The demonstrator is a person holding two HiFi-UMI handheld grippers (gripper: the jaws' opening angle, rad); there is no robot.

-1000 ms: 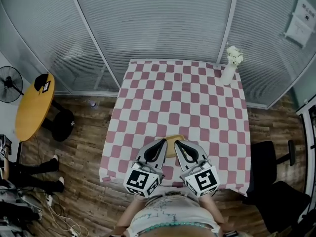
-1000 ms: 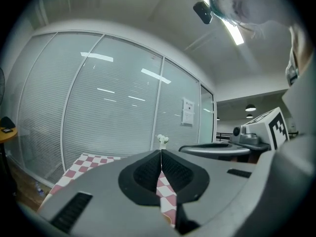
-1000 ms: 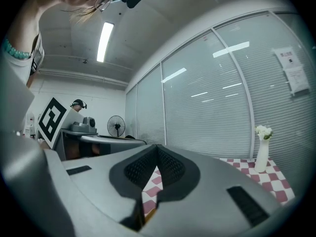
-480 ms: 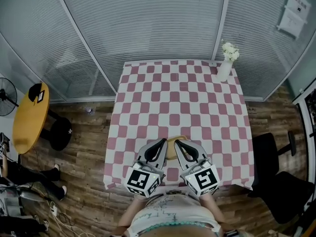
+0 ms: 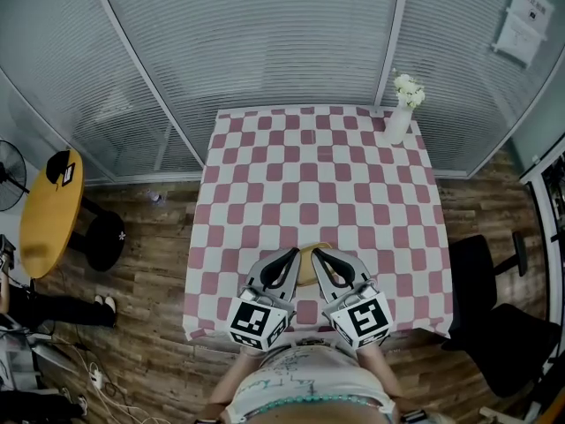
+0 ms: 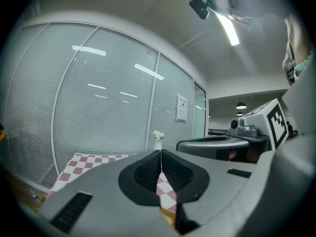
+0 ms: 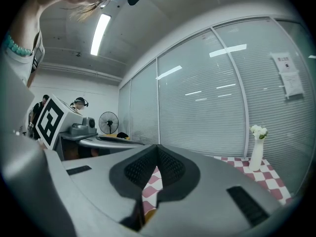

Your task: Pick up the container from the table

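Both left tongs (image 5: 295,253) and right tongs (image 5: 316,253) closed, empty, flanking container (image 5: 306,267)

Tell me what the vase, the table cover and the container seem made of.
Vase: white and smooth; likely ceramic or plastic.
Table cover: pink-and-white checks, edges hanging over the table's sides; looks like cloth or vinyl.
Container: tan, matte, only a sliver shows; perhaps wood or plastic.

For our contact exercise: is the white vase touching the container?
Apart. The head view shows the vase at the far corner of the tablecloth, the container near its front edge, many checks between them.
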